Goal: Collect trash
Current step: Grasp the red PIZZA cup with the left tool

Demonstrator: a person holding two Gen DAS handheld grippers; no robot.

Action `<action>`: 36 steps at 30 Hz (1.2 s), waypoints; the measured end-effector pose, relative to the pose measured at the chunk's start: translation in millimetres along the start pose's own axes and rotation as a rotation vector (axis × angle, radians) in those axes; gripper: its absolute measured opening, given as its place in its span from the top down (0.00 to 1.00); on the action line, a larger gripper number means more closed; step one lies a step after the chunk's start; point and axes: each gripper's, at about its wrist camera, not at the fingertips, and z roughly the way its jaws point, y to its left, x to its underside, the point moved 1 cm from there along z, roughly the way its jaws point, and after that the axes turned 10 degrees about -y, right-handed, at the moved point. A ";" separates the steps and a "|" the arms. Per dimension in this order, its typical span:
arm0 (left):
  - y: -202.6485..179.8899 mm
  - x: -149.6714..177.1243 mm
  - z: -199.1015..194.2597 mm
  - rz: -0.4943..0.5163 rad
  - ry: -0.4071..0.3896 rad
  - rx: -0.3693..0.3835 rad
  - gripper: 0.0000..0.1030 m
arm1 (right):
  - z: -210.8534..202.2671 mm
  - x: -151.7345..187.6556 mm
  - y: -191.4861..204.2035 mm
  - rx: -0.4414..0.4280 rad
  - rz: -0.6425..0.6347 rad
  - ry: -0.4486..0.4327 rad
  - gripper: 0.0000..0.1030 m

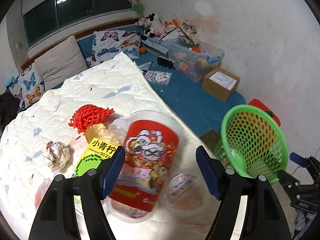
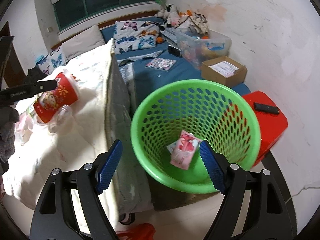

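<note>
The left gripper has its fingers spread around the red cup near the bed's edge, seemingly not clamped. The right gripper hangs released over the green basket, where a pink packet lies.

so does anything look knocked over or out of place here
Yes. The red printed paper cup lies tipped on its side on the white quilt, between the open left gripper's fingers. A crumpled paper wad and red foam net litter the quilt nearby.
</note>
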 end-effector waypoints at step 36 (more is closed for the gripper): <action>15.2 9.9 49.9 0.068 0.127 0.042 0.31 | 20.0 0.3 28.1 -0.044 -0.039 0.039 0.22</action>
